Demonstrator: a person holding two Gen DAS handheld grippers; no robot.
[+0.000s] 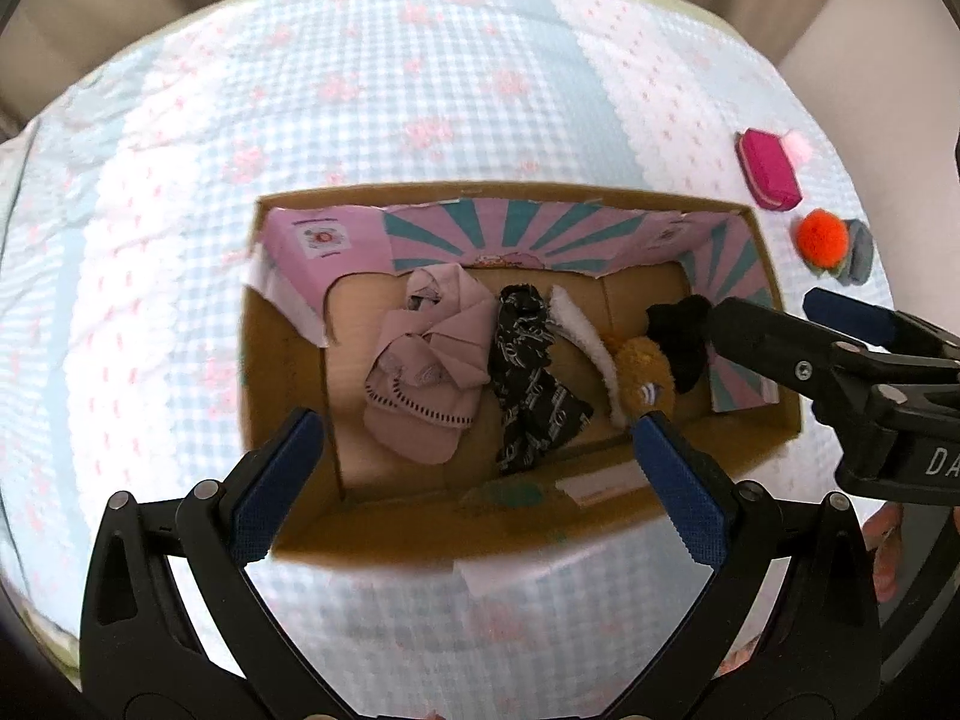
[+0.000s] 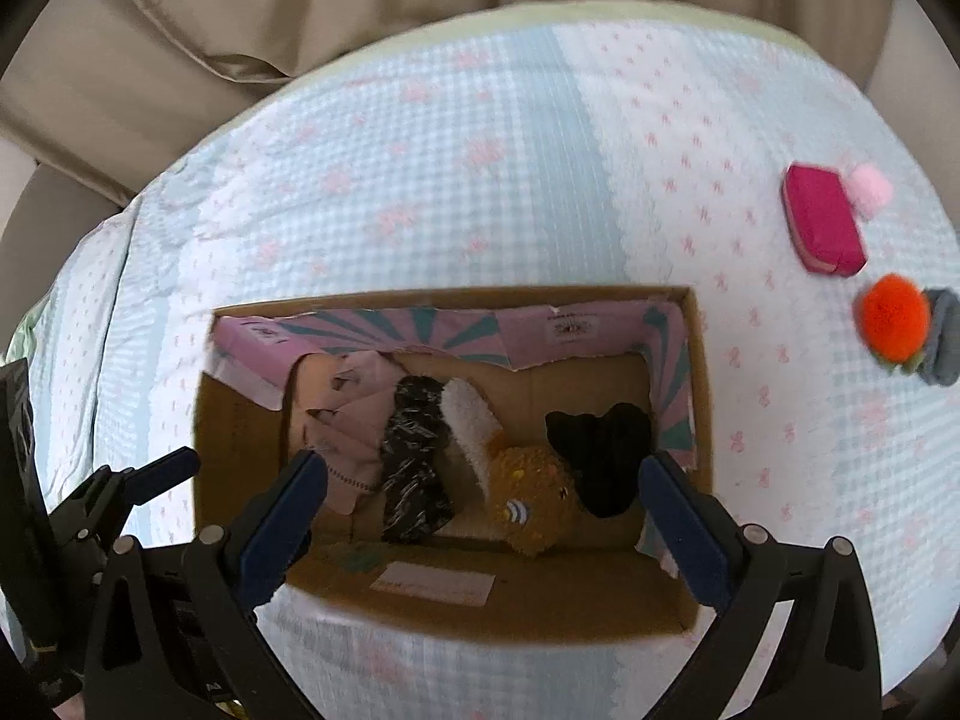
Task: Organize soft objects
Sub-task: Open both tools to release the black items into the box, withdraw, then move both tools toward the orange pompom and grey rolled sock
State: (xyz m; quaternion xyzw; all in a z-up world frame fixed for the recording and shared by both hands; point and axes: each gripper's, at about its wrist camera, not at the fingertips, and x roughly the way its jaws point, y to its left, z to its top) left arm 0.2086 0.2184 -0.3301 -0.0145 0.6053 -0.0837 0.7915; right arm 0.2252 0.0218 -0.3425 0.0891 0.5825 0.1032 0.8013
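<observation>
The left gripper [image 1: 474,474] stands with its blue-padded fingers [image 1: 279,483] spread wide and nothing between them, above the near part of an open brown cardboard box [image 1: 282,360] with pink-and-teal printed flaps folded inward. The right gripper [image 2: 483,516] is likewise released and bare, over the same box. Inside lie a folded pale pink cloth with dark stitching [image 1: 429,360], a crumpled black cloth with white print [image 1: 531,381], a white fluffy piece [image 1: 579,324], a mustard-yellow plush toy [image 1: 642,369] and a black soft item [image 1: 681,339], side by side along the floor of the box.

Only the left wrist view shows the right gripper from outside, at the box's right end beside the black item; only the right wrist view shows one left finger, just beyond the box's left wall, and the plush toy's face.

On the bedding right of the box, well apart from it, lie a magenta rectangular pouch [image 2: 825,228] touching a pale pink pompom [image 2: 870,186], and an orange pompom [image 2: 894,318] against a grey felt piece [image 2: 945,348].

The box rests on a light blue checked quilt with pink flower print [image 2: 480,150]; beige fabric [image 2: 300,12] lies beyond it.
</observation>
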